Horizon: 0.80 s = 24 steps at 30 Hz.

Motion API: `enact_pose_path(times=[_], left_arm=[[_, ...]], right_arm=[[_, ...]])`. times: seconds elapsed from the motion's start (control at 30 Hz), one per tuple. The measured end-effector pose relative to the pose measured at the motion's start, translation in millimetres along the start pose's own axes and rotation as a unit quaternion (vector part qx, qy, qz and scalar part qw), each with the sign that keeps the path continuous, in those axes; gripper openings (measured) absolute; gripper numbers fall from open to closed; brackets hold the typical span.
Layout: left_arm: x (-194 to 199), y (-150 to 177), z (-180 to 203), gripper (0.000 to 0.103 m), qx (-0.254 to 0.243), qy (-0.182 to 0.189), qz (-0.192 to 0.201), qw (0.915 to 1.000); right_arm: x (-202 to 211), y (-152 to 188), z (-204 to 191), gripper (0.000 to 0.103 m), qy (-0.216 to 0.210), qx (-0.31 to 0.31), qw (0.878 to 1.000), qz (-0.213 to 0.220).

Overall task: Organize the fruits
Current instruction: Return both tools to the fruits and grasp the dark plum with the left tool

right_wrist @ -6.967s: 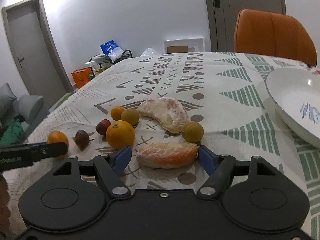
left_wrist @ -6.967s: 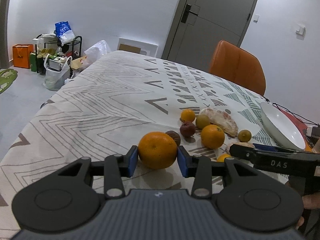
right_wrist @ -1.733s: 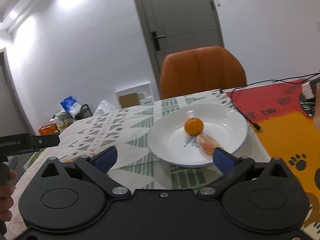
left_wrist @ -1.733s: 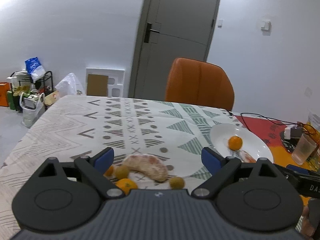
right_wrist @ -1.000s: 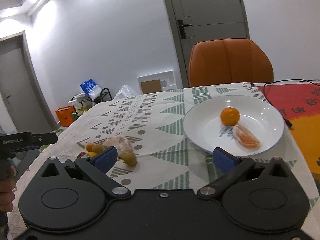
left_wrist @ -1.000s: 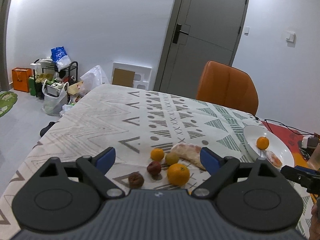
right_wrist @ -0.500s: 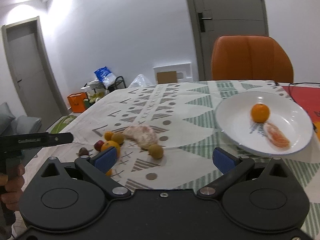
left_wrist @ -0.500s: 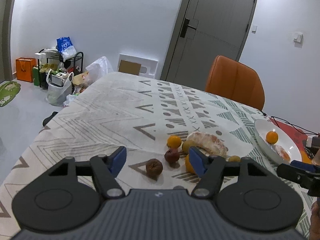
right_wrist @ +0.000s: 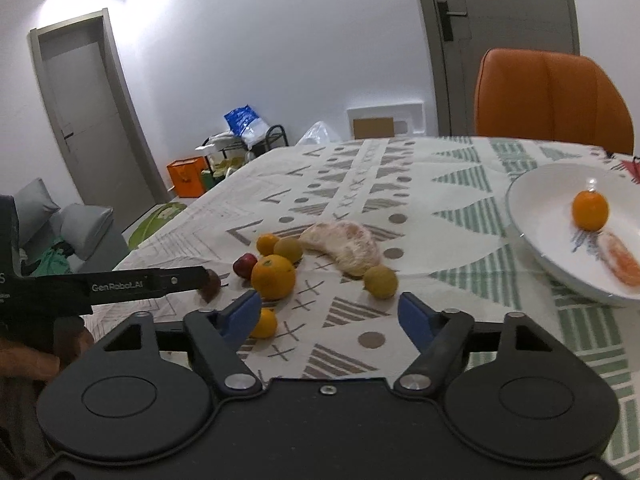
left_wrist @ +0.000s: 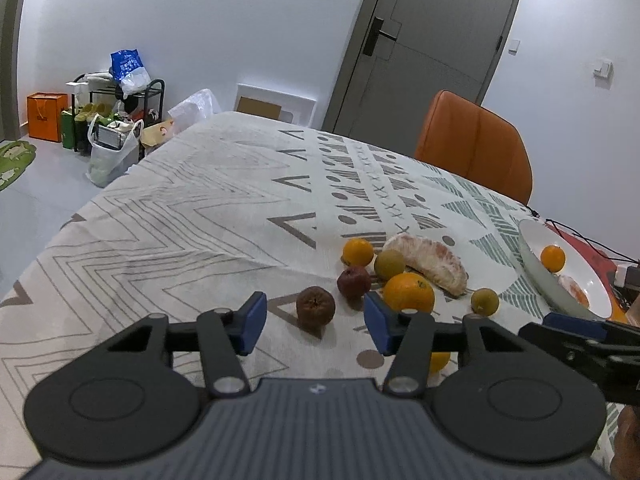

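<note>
Left claw (left_wrist: 314,322) closing, pads either side of the brown wrinkled fruit (left_wrist: 315,306) on the surface (left_wrist: 192,216), not yet touching. Right claw (right_wrist: 330,316) closing, empty; yellow-green fruit (right_wrist: 380,281) just beyond.

The left wrist camera sits low behind its own blue fingers (left_wrist: 251,322), looking slightly downward across the patterned tablecloth (left_wrist: 180,216) toward a grey door (left_wrist: 432,44) and an orange chair (left_wrist: 474,146), with the cluster of fruit close in front and the white plate (left_wrist: 536,272) at its right edge. The right wrist camera looks from a similar low height, set further right, so the plate (right_wrist: 532,216) lies near on its right and the fruit slightly left of centre. Both views share the peeled pomelo segment (left_wrist: 430,256) (right_wrist: 346,246), the large orange (left_wrist: 409,292) (right_wrist: 273,276), the chair, the door and the cluttered black rack (left_wrist: 132,100) (right_wrist: 248,142) by the far wall.
</note>
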<state>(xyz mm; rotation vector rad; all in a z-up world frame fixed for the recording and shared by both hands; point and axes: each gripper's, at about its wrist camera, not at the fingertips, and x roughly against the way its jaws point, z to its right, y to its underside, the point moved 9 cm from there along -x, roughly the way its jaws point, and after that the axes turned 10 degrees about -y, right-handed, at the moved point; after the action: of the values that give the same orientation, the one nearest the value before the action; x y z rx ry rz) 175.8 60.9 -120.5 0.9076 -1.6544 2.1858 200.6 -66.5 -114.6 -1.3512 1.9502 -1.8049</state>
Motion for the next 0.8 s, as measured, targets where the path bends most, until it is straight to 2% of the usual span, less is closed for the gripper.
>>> enact_pose_path(times=[0.27, 0.33, 0.37, 0.47, 0.8], left_arm=[[-14, 1, 2, 0.043, 0.002, 0.008, -0.008, 0.9999], [-18, 1, 1, 0.033, 0.003, 0.012, -0.007, 0.9999], [-21, 2, 0, 0.022, 0.005, 0.014, -0.011, 0.9998], [-18, 0, -4, 0.022, 0.012, 0.02, -0.006, 0.9997], [-3, -3, -20, 0.022, 0.016, 0.003, 0.0, 0.9999]], right_arm=[[-17, 4, -7, 0.063, -0.012, 0.001, 1.0, -0.018], [-22, 6, -9, 0.063, -0.015, 0.001, 1.0, -0.022], [-23, 7, -10, 0.062, -0.015, 0.002, 1.0, -0.024], [-31, 9, -15, 0.058, -0.02, 0.005, 0.999, -0.034], [-49, 16, -26, 0.057, -0.032, 0.006, 0.998, -0.044]])
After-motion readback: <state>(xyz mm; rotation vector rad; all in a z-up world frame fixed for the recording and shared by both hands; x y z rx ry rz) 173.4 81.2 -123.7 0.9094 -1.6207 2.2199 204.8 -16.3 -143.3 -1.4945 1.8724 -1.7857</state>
